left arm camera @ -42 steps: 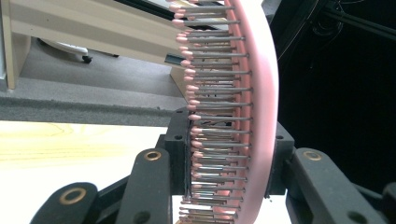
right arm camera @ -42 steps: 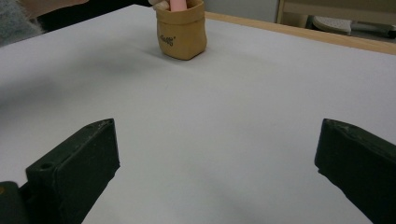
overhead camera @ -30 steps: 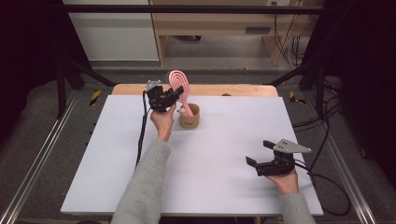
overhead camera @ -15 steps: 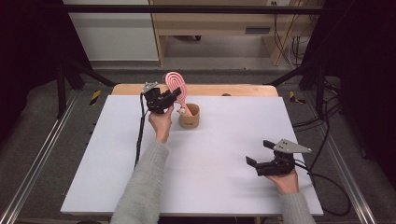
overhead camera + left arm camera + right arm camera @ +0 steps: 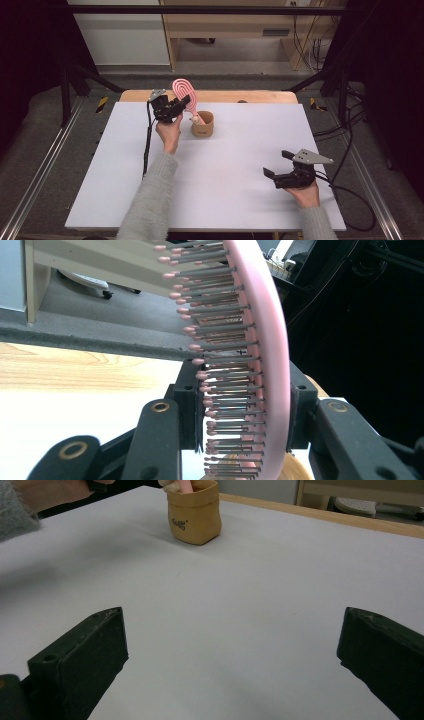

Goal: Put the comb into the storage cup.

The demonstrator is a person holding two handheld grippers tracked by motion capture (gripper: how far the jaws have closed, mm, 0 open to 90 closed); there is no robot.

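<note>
Hairbrush [image 5: 183,93]: pink, upright, handle end in the small tan pouch [image 5: 203,125] at the table's far middle.
Left hand-held gripper [image 5: 172,108]: clamped on the brush across its bristled head, bristles pressed against one pad.
Step advice: lower straight, keep the brush vertical so the soft pouch does not tip.
Right hand-held gripper [image 5: 280,172]: jaws wide, holding nothing, near the front right.
Table [image 5: 240,165]: white, bare around the pouch; wooden far edge close behind.

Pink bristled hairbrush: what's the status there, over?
Left hand-held gripper shut on pink bristled hairbrush, handle in small brown pouch. Right hand-held gripper open, idle.
</note>
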